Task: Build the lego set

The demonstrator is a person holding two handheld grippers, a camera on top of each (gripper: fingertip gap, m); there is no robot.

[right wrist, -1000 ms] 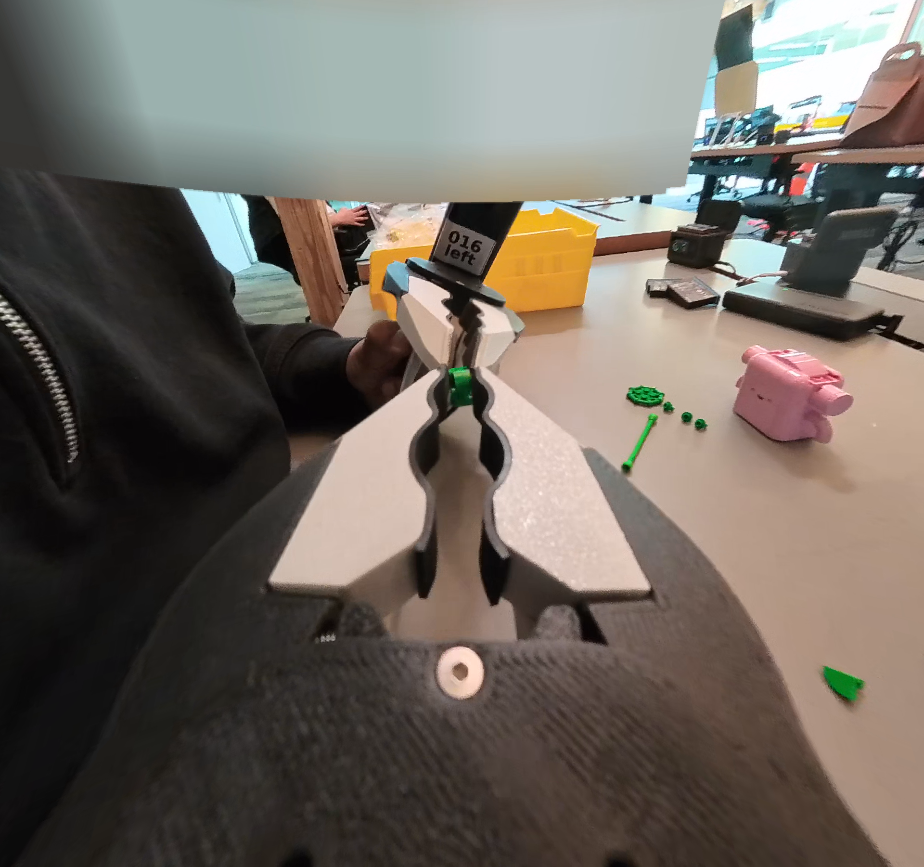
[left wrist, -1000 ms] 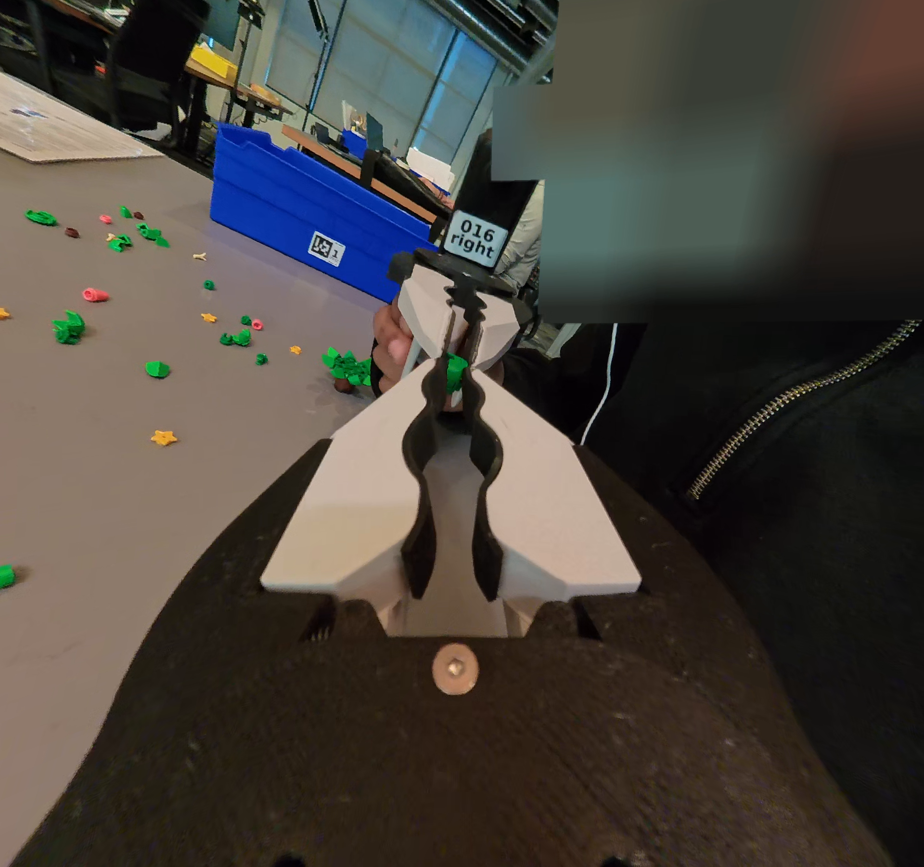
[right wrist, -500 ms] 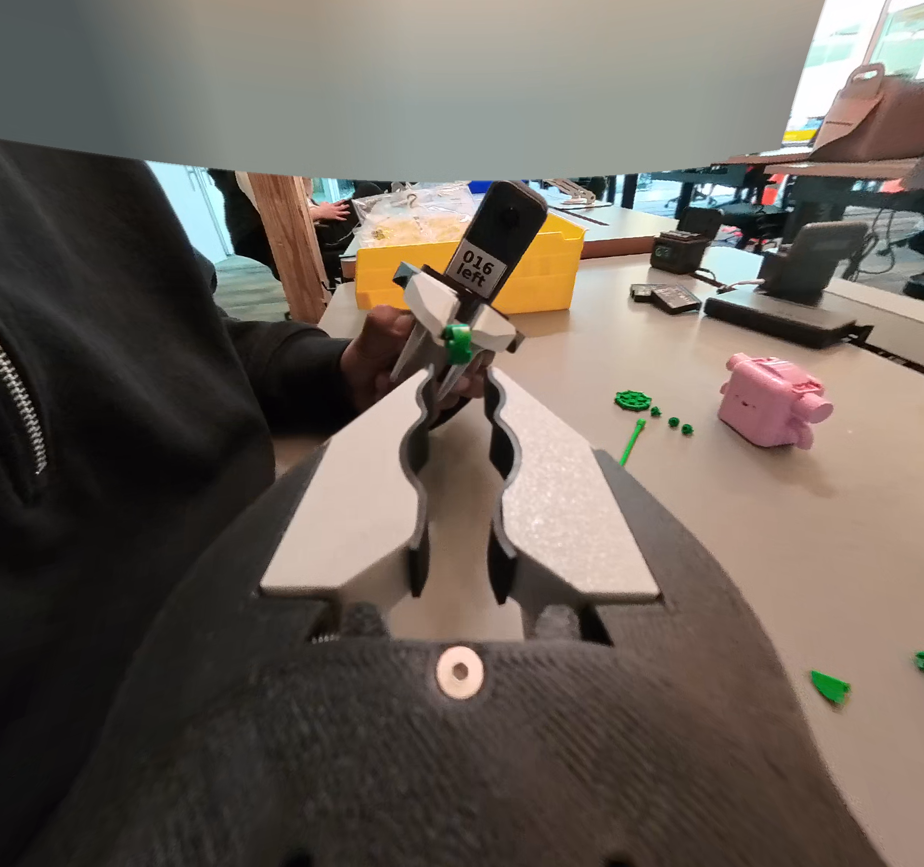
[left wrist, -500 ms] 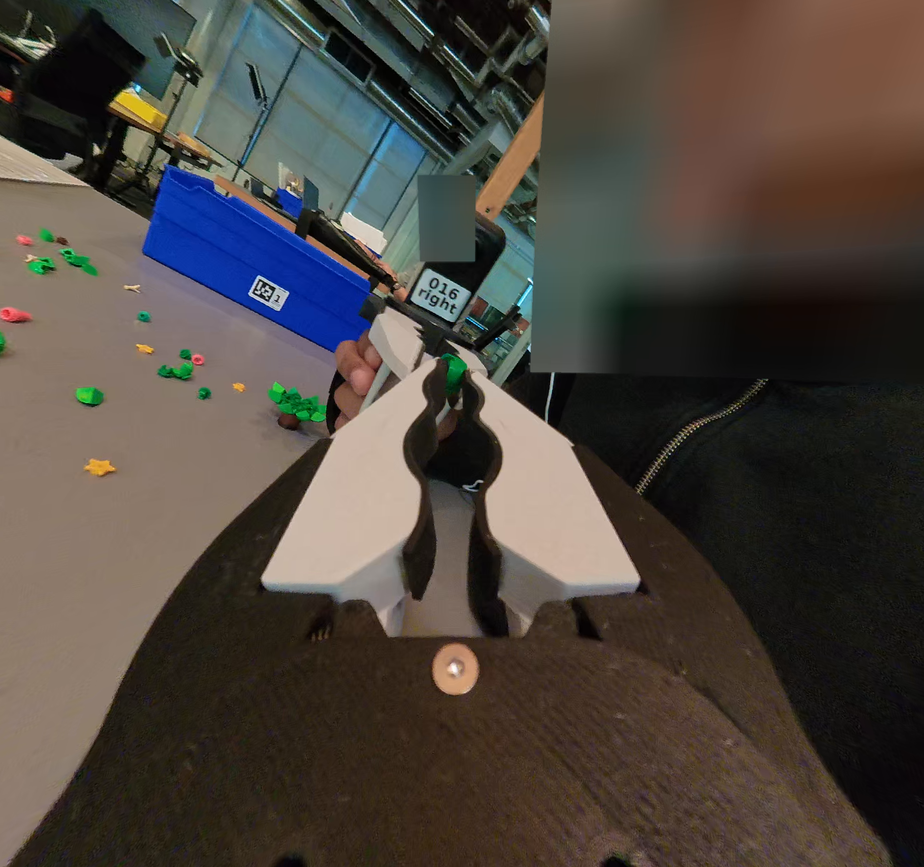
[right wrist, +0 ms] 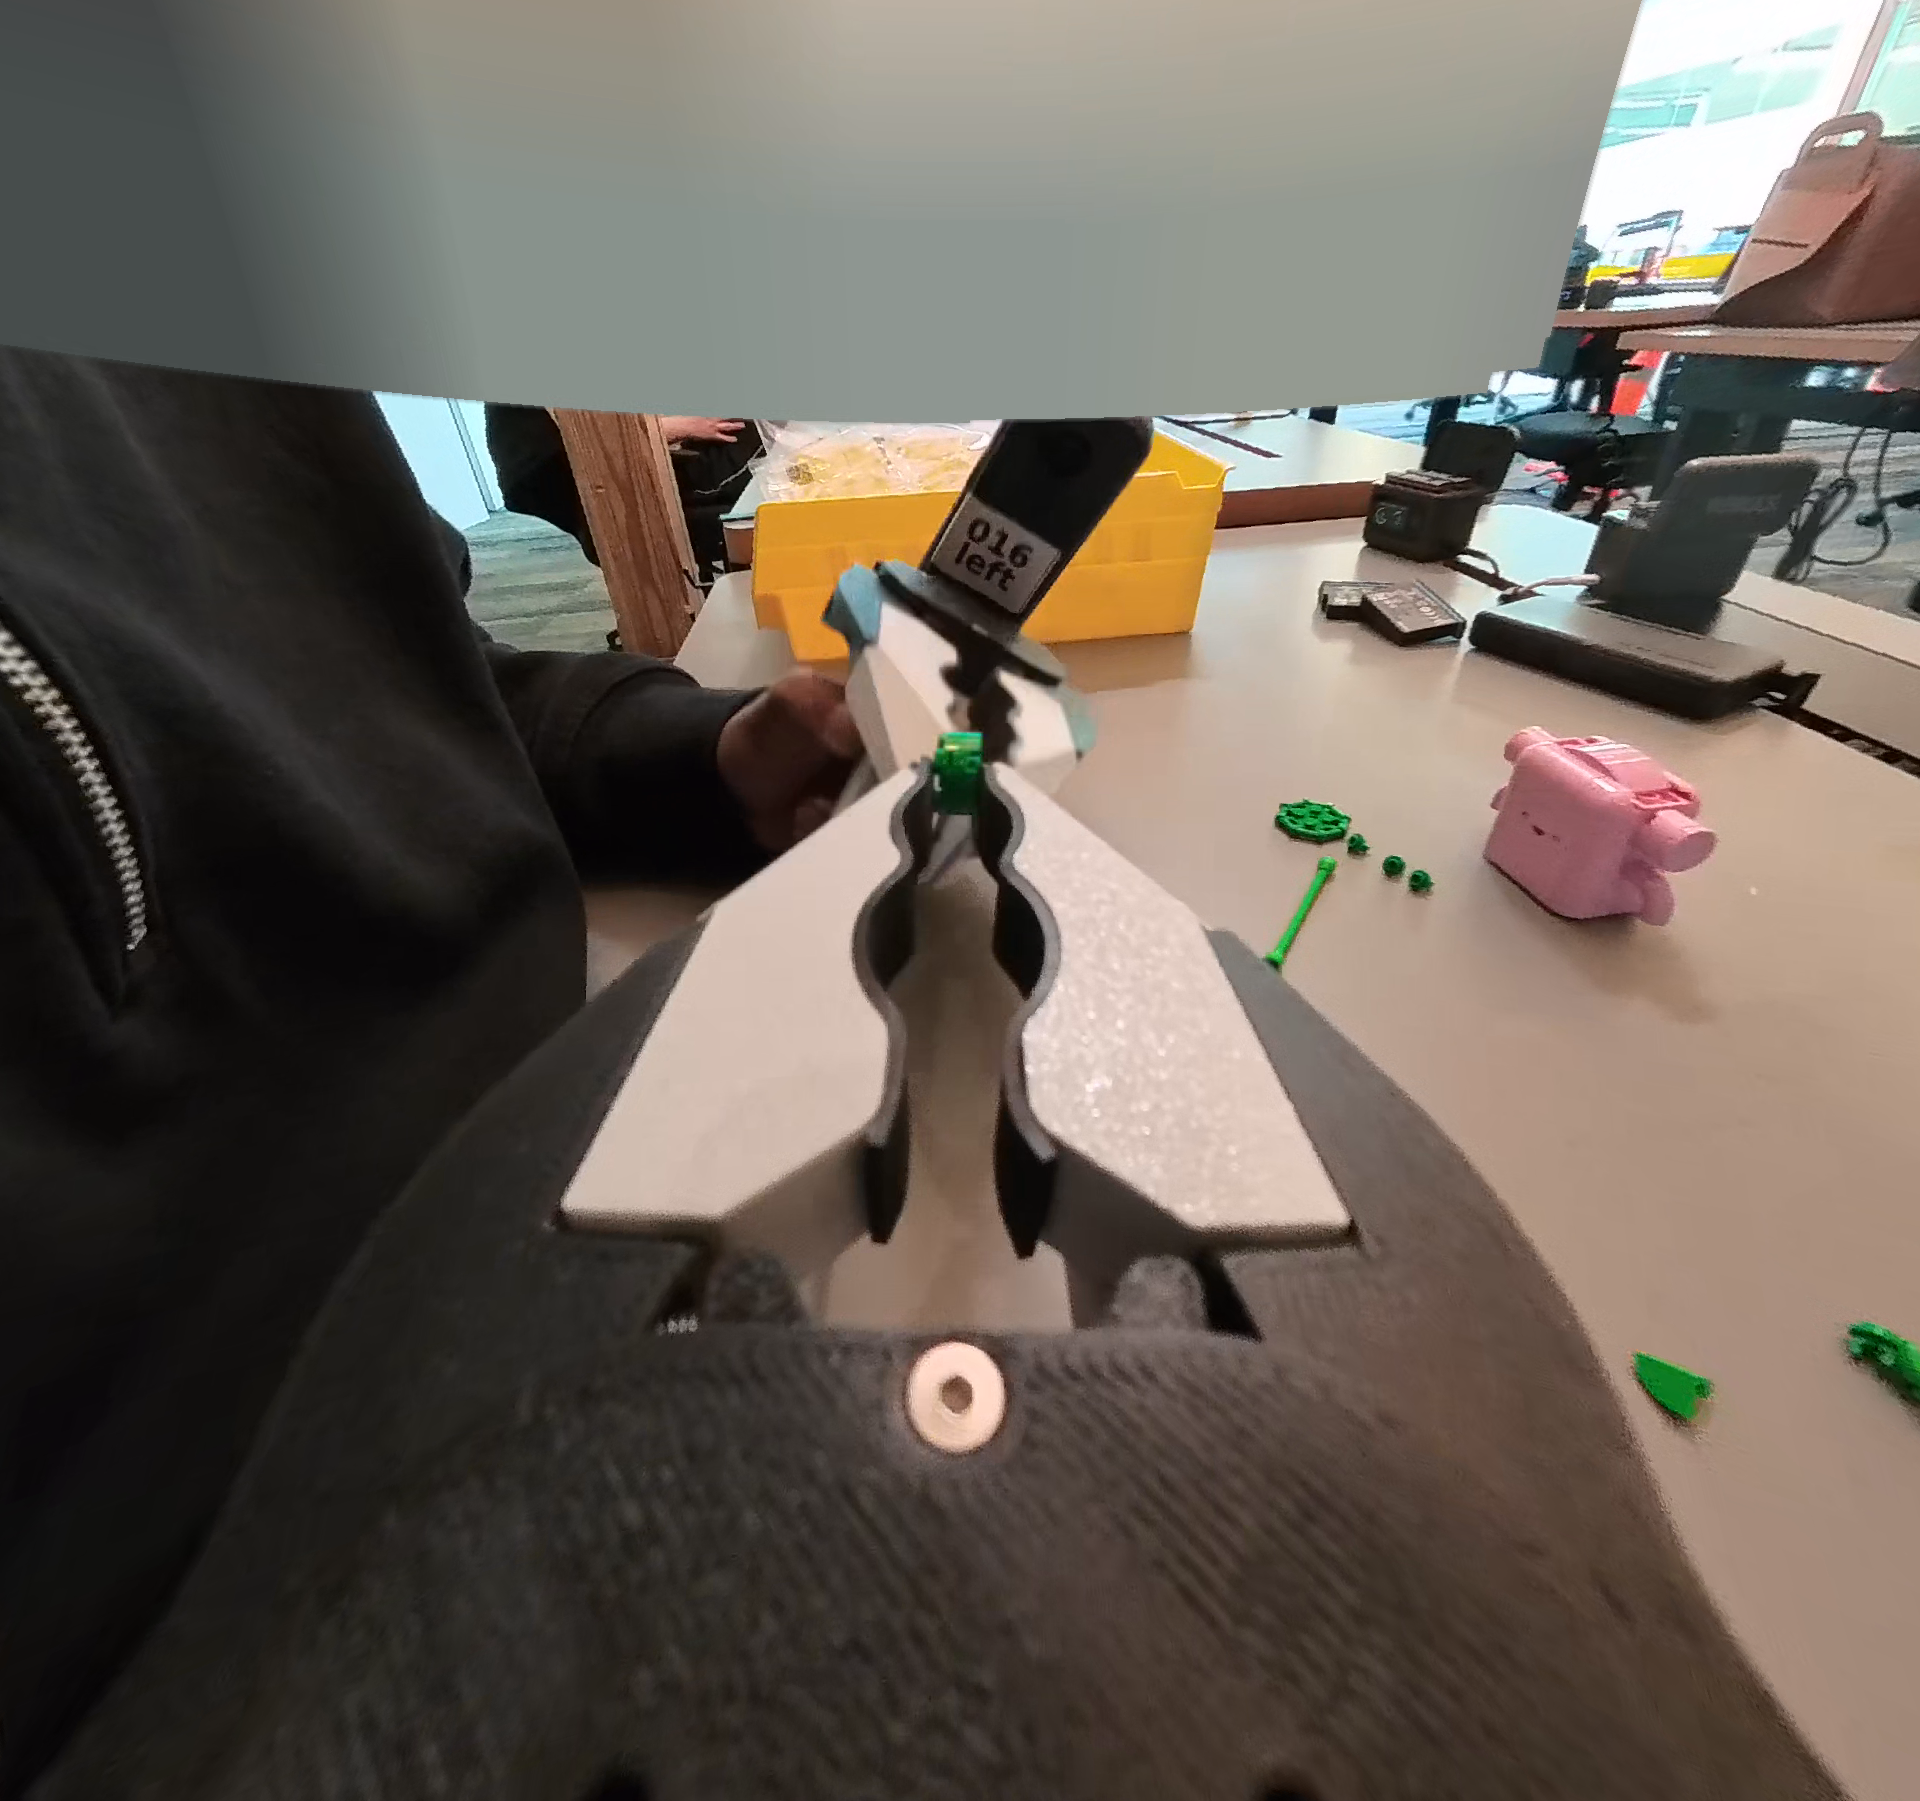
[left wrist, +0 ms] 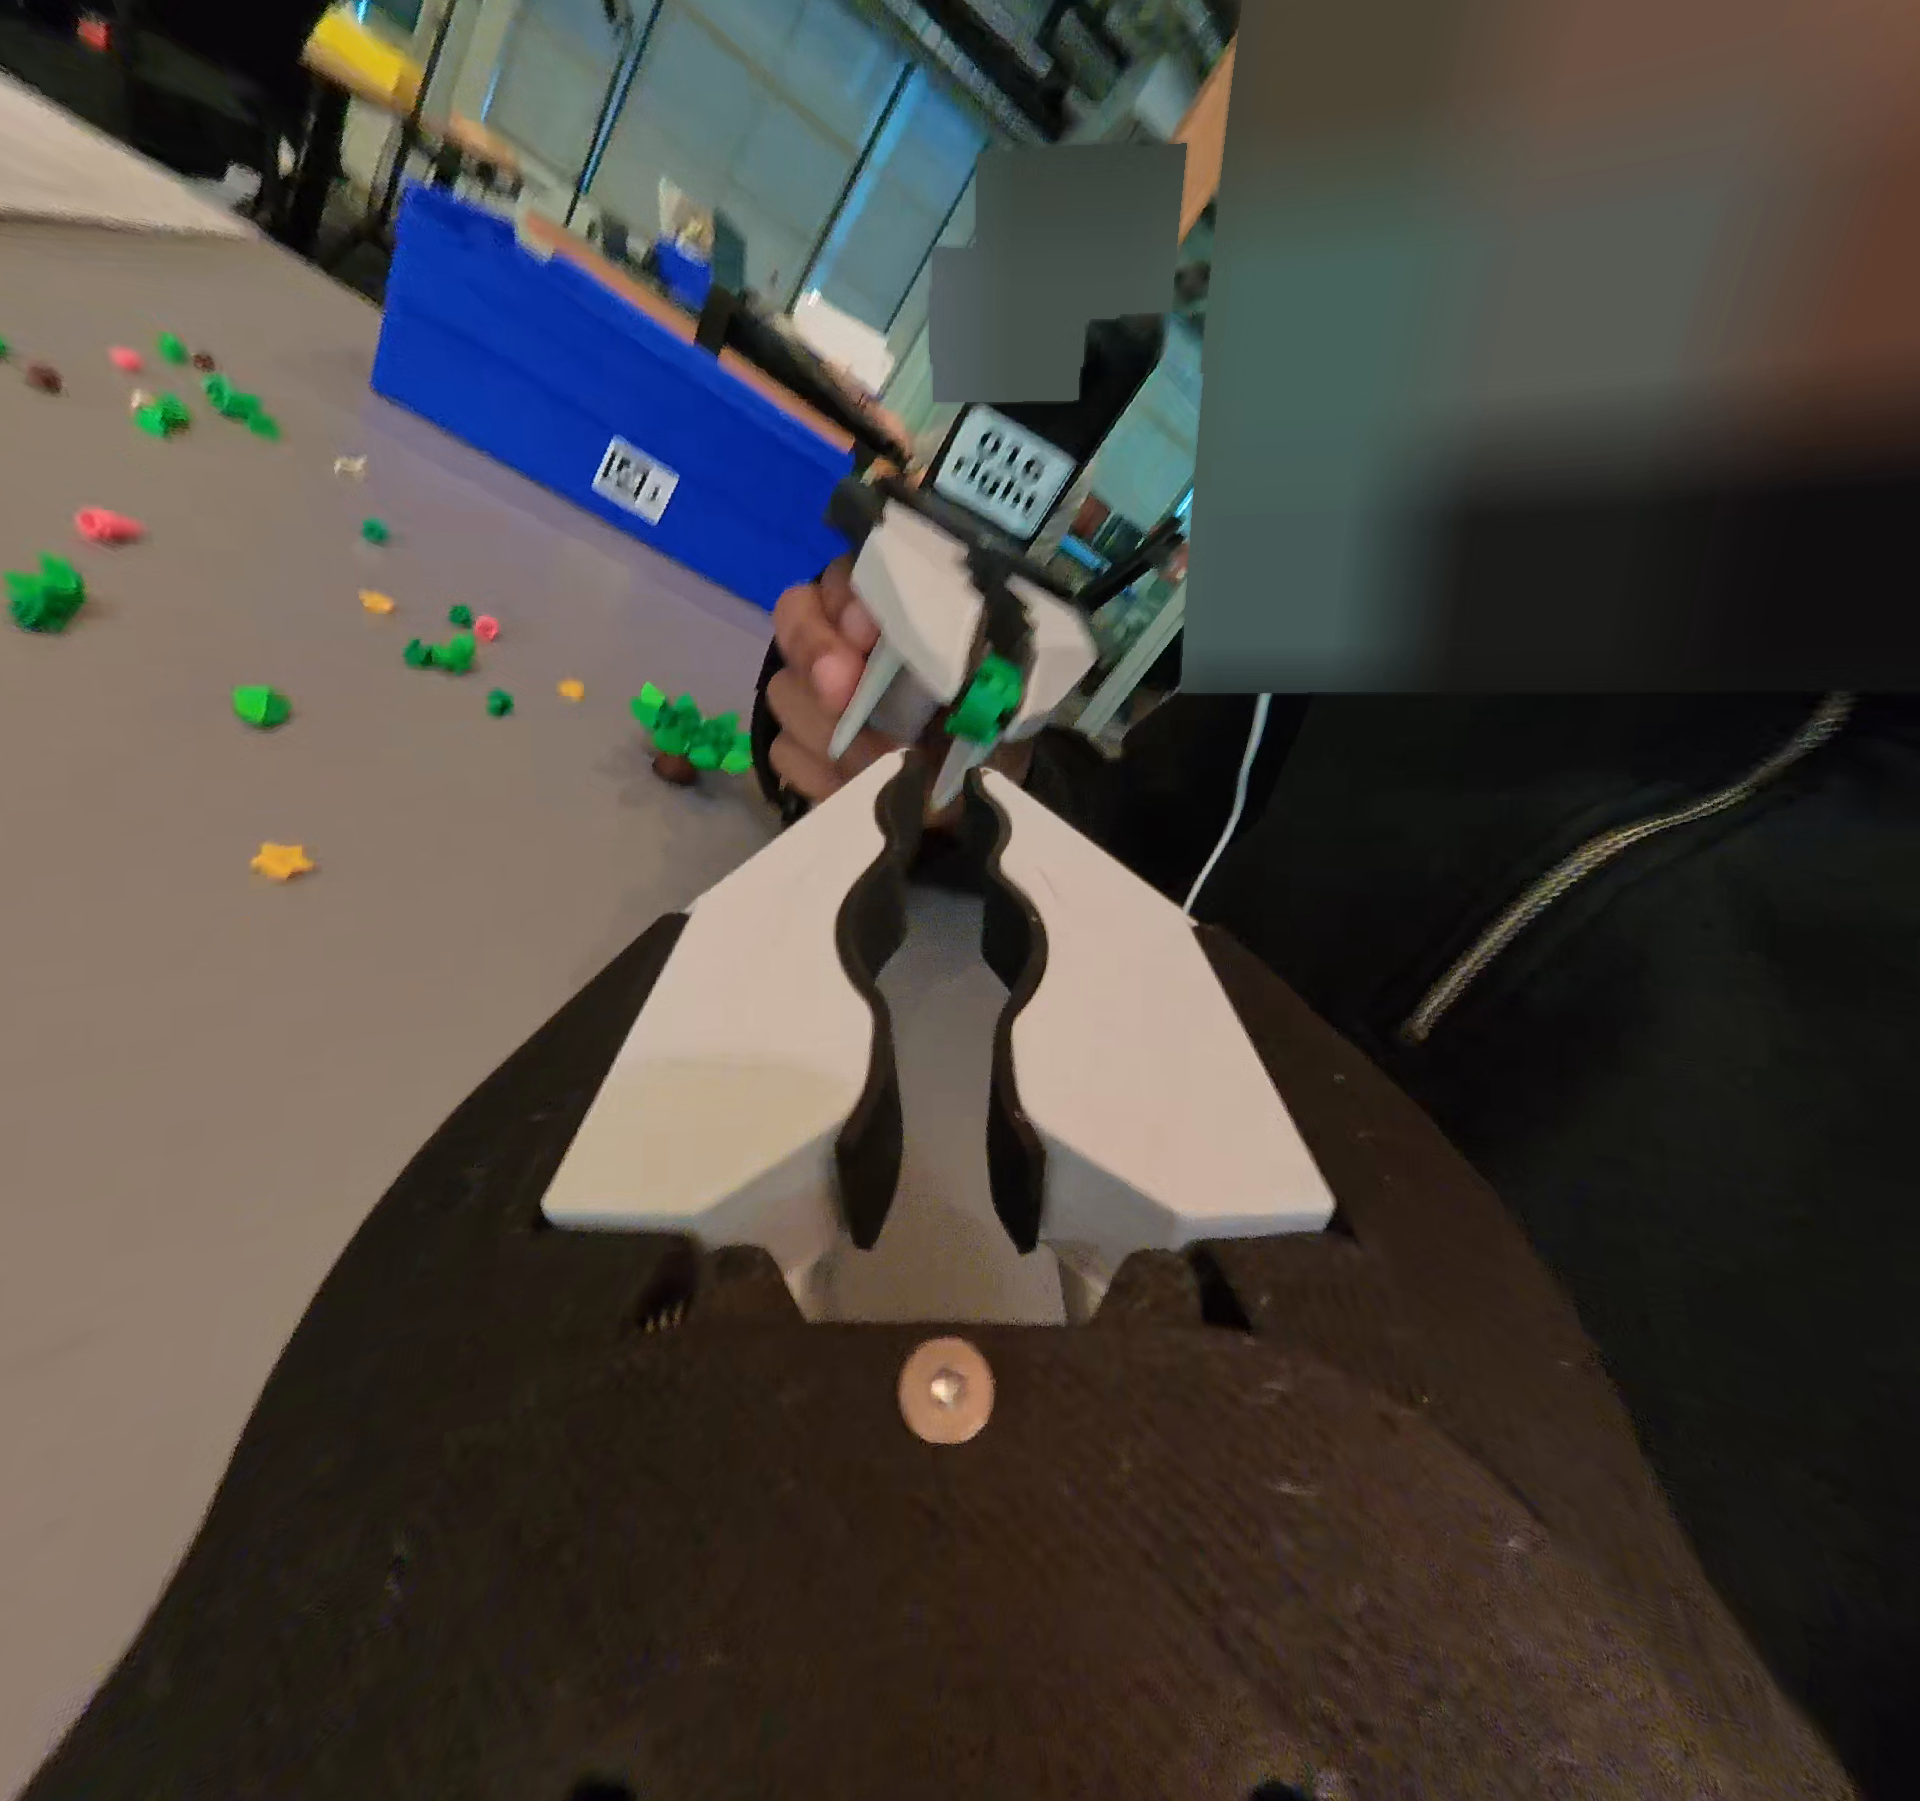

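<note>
While raised tip to tip, right tool (right wrist: pixel 956 801) nipping green piece (right wrist: pixel 957 772)

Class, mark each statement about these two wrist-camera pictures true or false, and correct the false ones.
1. A blue plastic bin stands on the grey table. True.
2. The pink blocky toy lies inside the yellow plastic bin. False: it sits on the table, well apart from that bin.
3. The small green lego piece is up off the table, at the tips of the right gripper. True.
4. The yellow star-shaped piece is stacked on the green leafy cluster with a brown base. False: the star lies alone on the table, apart from the cluster.
</note>
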